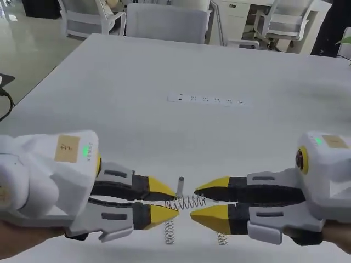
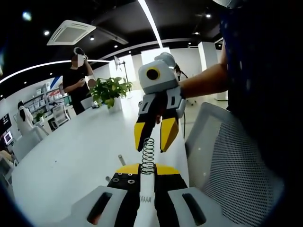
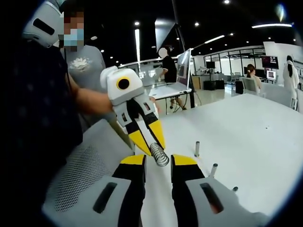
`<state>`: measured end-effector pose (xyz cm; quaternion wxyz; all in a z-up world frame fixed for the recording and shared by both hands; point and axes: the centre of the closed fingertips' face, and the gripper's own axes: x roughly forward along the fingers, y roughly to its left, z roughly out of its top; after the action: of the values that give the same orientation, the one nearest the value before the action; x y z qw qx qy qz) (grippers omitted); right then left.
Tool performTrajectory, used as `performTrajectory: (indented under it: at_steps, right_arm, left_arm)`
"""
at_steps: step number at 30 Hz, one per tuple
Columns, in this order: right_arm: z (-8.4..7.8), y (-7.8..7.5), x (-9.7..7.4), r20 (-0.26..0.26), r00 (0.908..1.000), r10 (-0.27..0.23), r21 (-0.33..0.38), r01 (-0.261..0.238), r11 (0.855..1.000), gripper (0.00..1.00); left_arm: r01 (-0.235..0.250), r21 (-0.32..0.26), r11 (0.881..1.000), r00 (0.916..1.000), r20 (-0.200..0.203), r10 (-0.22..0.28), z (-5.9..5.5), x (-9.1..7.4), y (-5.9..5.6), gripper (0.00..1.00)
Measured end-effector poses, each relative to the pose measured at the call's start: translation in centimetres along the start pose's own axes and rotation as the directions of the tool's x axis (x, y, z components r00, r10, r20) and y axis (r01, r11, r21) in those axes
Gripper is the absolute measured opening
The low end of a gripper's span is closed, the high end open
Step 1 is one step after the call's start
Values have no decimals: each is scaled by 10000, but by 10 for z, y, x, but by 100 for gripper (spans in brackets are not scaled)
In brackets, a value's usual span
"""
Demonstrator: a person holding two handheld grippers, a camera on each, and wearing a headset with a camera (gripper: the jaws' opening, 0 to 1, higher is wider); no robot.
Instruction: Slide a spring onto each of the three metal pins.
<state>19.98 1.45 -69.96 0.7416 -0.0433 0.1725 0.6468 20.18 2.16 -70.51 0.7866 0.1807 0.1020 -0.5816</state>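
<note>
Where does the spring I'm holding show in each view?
Head view: spring, bottom centre, level between left tool and right tool.
Left gripper view: spring at centre, rising from the shut left tool.
Right gripper view: spring at centre, at the open right tool's tips.
Shared landmark: upright pin beside the spring.

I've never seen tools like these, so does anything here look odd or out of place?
One spring hangs sideways in mid-air, pinched at one end by the left gripper, its other end between the right gripper's open jaws. It isn't on the bare pin beside it.
</note>
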Motion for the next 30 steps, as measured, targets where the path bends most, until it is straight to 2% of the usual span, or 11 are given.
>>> performTrajectory:
  at_steps: [16,28,30]
  right_arm:
    - [0,5,5,-58,9995,325,349,-323,9989,12]
    - [-3,7,5,-561,9970,538,540,-507,9973,9]
    - [-3,7,6,-769,9956,542,535,-501,9973,9]
  left_arm:
    - [163,166,9997,9997,161,-166,7,4,-7,2]
    - [263,150,9995,9996,97,-265,6,9,-9,2]
    - [260,154,9995,9996,55,-261,5,10,-9,2]
